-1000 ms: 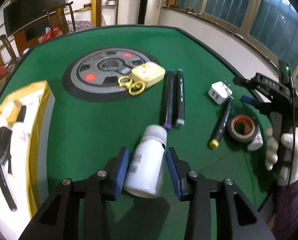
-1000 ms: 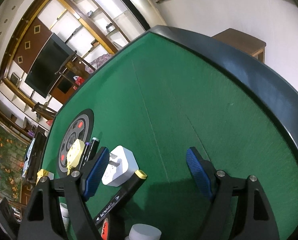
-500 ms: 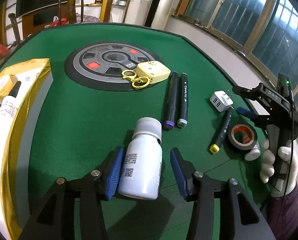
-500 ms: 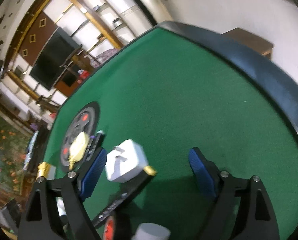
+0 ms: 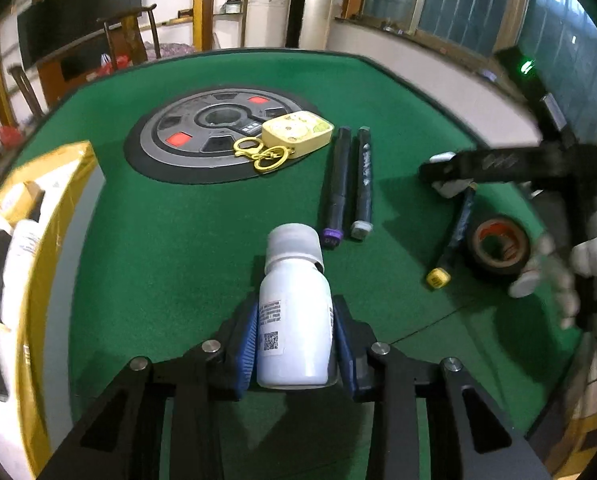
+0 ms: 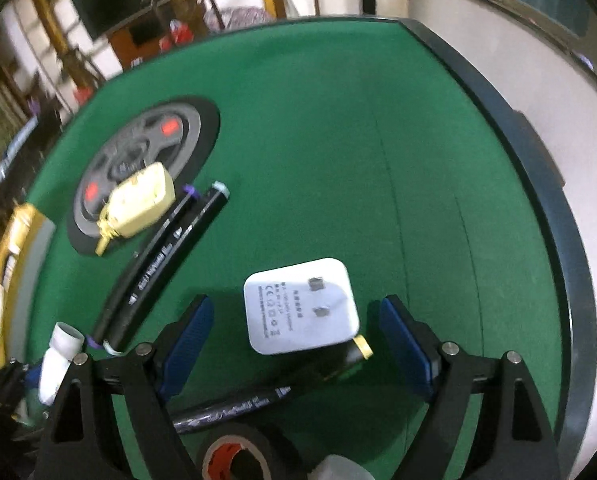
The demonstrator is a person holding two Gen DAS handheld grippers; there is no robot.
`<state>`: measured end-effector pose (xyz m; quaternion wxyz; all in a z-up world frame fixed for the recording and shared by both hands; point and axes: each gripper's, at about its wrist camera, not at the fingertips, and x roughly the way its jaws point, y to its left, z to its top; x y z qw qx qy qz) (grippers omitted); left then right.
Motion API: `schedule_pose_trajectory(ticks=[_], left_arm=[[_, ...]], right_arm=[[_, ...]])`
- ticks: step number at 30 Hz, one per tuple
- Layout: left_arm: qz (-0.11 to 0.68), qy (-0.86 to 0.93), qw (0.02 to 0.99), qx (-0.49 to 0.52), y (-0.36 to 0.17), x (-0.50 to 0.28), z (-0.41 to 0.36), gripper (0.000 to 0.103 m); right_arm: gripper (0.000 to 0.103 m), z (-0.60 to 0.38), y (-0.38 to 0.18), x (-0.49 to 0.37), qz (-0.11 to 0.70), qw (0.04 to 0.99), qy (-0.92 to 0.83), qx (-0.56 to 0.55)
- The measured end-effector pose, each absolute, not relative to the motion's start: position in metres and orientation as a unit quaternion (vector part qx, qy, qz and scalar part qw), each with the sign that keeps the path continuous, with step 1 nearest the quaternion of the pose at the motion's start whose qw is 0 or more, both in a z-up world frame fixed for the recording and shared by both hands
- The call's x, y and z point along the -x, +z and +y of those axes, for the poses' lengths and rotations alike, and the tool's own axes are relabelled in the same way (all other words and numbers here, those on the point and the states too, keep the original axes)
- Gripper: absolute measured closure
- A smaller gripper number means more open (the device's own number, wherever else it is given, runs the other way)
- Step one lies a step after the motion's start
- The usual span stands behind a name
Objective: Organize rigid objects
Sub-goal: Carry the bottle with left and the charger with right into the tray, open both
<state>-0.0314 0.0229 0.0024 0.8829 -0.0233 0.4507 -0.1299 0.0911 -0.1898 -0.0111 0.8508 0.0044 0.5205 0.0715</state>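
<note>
At the left, a yellow-edged box (image 5: 38, 184) is already holding a few dark and white items, so sorting looks under way, with most pieces still loose on the green table (image 5: 202, 248). The left gripper (image 5: 294, 340) is clamping a white bottle (image 5: 294, 320), lying with its long axis pointing away, cap forward. Two black markers (image 5: 350, 184) are lying parallel beyond it. The right gripper (image 6: 298, 344) is hanging spread wide over a white charger plug (image 6: 300, 306), prongs facing up, not gripping it.
</note>
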Motion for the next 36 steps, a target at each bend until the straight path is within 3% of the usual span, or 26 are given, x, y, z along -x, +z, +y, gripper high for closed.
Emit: schedule_pose_trajectory(ticks=[1,2,12,18,26,36], left_arm=[[0.450,-0.128,0.883,0.029,0.003,0.033,0.027,0.068],[0.448,-0.128,0.884,0.032,0.005,0.035,0.030,0.068],[0.396,-0.172,0.896,0.106,0.051,0.080,0.071,0.068],[0.381,-0.139,0.900,0.159,0.064,0.105,0.131,0.067],[0.394,-0.030,0.899,0.190,0.044,0.122,0.216,0.067],[0.422,0.037,0.881,0.212,0.016,0.117,0.271,0.067]], right_arm=[[0.031,-0.187,-0.014,-0.092,0.523,0.850,0.068,0.007],[0.052,-0.184,-0.014,-0.092,0.524,0.849,0.059,0.020],[0.052,-0.187,0.029,-0.062,0.487,0.870,0.073,-0.019],[0.052,-0.138,0.064,-0.034,0.460,0.878,0.134,-0.006],[0.051,-0.024,0.076,-0.002,0.453,0.853,0.260,0.020],[0.051,0.097,0.049,0.023,0.476,0.807,0.339,0.087]])
